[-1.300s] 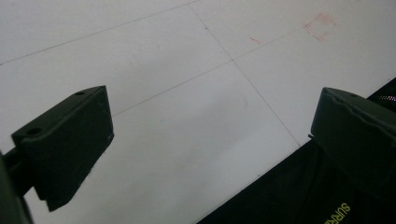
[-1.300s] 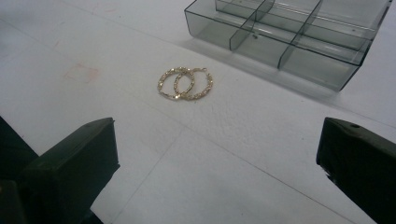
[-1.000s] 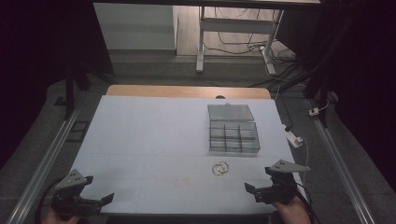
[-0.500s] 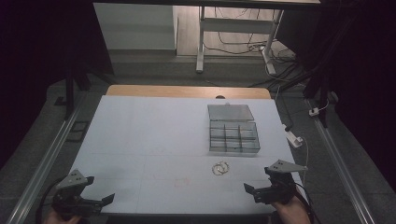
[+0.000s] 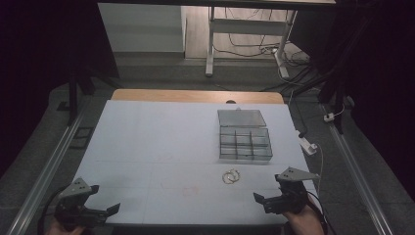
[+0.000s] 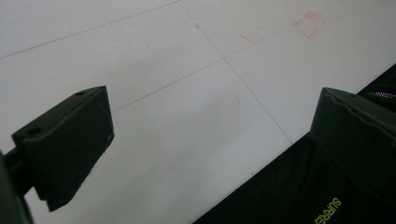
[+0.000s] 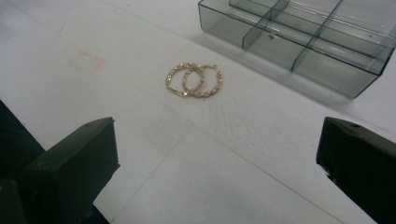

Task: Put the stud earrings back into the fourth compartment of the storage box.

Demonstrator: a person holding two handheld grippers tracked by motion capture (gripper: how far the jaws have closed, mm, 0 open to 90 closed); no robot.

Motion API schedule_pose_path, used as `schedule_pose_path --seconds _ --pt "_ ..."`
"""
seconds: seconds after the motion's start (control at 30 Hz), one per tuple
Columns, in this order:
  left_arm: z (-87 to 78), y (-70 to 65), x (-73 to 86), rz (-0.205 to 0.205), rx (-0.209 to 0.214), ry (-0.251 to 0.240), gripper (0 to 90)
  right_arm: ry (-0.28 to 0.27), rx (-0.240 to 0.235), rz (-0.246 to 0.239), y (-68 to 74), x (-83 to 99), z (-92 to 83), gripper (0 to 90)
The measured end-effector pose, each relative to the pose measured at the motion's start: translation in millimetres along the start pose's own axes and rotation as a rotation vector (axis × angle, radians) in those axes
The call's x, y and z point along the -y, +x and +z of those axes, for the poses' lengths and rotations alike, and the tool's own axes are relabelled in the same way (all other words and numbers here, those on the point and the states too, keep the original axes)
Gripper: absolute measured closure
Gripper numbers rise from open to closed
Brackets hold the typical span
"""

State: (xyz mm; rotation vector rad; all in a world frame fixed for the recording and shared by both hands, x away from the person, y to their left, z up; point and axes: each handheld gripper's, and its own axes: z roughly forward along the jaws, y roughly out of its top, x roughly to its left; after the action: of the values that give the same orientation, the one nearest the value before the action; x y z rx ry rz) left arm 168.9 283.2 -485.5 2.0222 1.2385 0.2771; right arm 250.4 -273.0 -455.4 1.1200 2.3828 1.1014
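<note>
Two gold hoop earrings (image 7: 194, 80) lie overlapping on the white table (image 5: 156, 142), also visible in the high view as earrings (image 5: 231, 176). A clear plastic compartment box (image 5: 244, 142) with its lid folded back sits just beyond them; its near compartments (image 7: 299, 42) look empty. My right gripper (image 5: 274, 198) rests at the table's front right edge, open, a short way in front of the earrings. My left gripper (image 5: 100, 210) sits at the front left corner, open, with nothing between its jaws; bare table (image 6: 187, 93) lies ahead of it.
A faint red square mark (image 7: 87, 60) is on the table left of the earrings. A white power strip (image 5: 307, 144) and cable hang off the right edge. Metal rails (image 5: 49, 166) run along both sides of the table.
</note>
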Motion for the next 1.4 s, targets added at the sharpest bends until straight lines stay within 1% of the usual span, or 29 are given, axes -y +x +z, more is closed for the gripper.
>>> schedule_pose_path --seconds 0.07,0.17,0.3,0.33,0.5,0.57,0.63,0.67,0.73,0.8,0.87,1.0,1.07,1.3,1.4 --pt "-0.2 0.5 -0.1 -0.002 0.002 0.002 0.0 0.002 -0.003 -0.003 0.5 -1.1 0.8 0.0" --pt "-0.7 0.9 0.2 -0.006 0.003 -0.004 0.0 -0.008 -0.004 -0.002 0.8 -2.5 2.3 0.0" --pt "-0.5 0.5 0.0 -0.003 0.001 -0.002 0.0 -0.016 -0.041 -0.001 2.1 -4.6 5.4 0.0" --pt "-0.3 0.2 -0.2 -0.002 -0.001 -0.001 0.0 -0.021 -0.042 -0.002 2.9 -5.5 6.8 0.0" --pt "0.1 0.6 -0.3 -0.003 0.003 0.003 0.0 -0.023 -0.035 -0.034 7.2 -11.0 15.1 0.0" --pt "0.0 1.4 -0.3 -0.009 0.007 0.002 0.0 -0.005 -0.030 -0.054 9.0 -12.6 18.5 0.0" --pt "0.0 1.9 -0.3 -0.014 0.011 0.001 0.0 0.013 -0.030 -0.056 10.1 -14.0 21.4 0.0" --pt "0.0 2.0 -0.3 -0.014 0.012 0.001 0.0 0.013 -0.036 -0.049 10.8 -14.5 23.0 0.0" --pt "0.2 1.7 -0.4 -0.012 0.011 0.002 0.0 0.019 -0.044 -0.049 11.5 -15.9 26.2 0.0" --pt "0.3 1.5 -0.7 -0.009 0.011 0.006 0.0 0.036 -0.038 -0.064 13.4 -18.8 31.0 0.0" --pt "0.4 1.3 -0.7 -0.007 0.011 0.008 0.0 0.035 -0.040 -0.066 14.1 -19.6 33.0 0.0" --pt "0.2 1.6 -0.4 -0.011 0.011 0.002 0.0 0.031 -0.065 -0.075 16.8 -24.4 39.0 0.0" --pt "0.3 1.6 -0.4 -0.010 0.010 0.002 0.0 0.034 -0.078 -0.088 17.9 -27.0 42.3 0.0" --pt "0.3 1.2 -0.5 -0.005 0.013 0.004 0.0 0.069 -0.106 -0.131 21.3 -34.5 59.3 0.0" --pt "0.3 1.3 -0.4 -0.004 0.014 0.004 0.0 0.080 -0.119 -0.140 22.0 -37.4 66.9 0.0"
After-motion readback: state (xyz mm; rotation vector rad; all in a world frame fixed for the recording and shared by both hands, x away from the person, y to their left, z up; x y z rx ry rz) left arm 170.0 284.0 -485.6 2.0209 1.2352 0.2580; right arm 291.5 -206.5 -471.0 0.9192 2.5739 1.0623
